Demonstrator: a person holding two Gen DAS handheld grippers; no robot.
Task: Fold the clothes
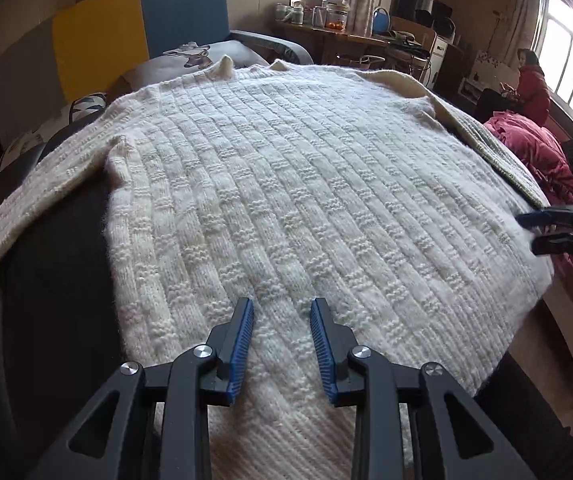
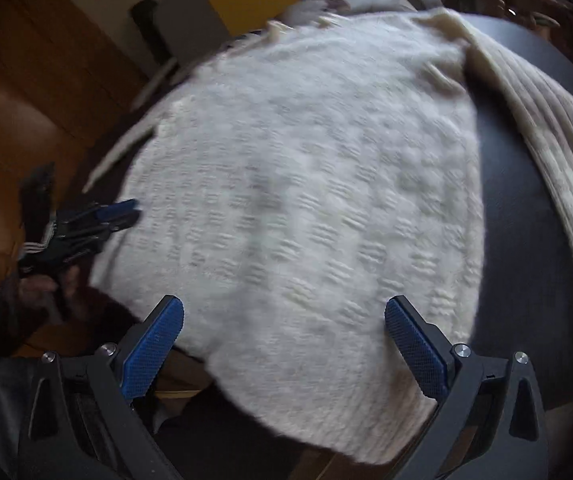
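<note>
Hovering half-open and empty, left gripper [image 1: 282,312] over the hem of the cream textured knit sweater [image 1: 286,184] lying flat on the dark tabletop [image 1: 54,280]. Spreading wide, holding nothing, right gripper [image 2: 284,320]. Judging best: pinching hem corners evenly, carrying toward the far collar.

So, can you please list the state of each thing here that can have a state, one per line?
Sweater: spread flat on the dark table, not yet folded, one sleeve hanging over the edge.
Left gripper: jaws open over the sweater's hem, gripping nothing.
Right gripper: jaws wide open above the hem, gripping nothing.
</note>
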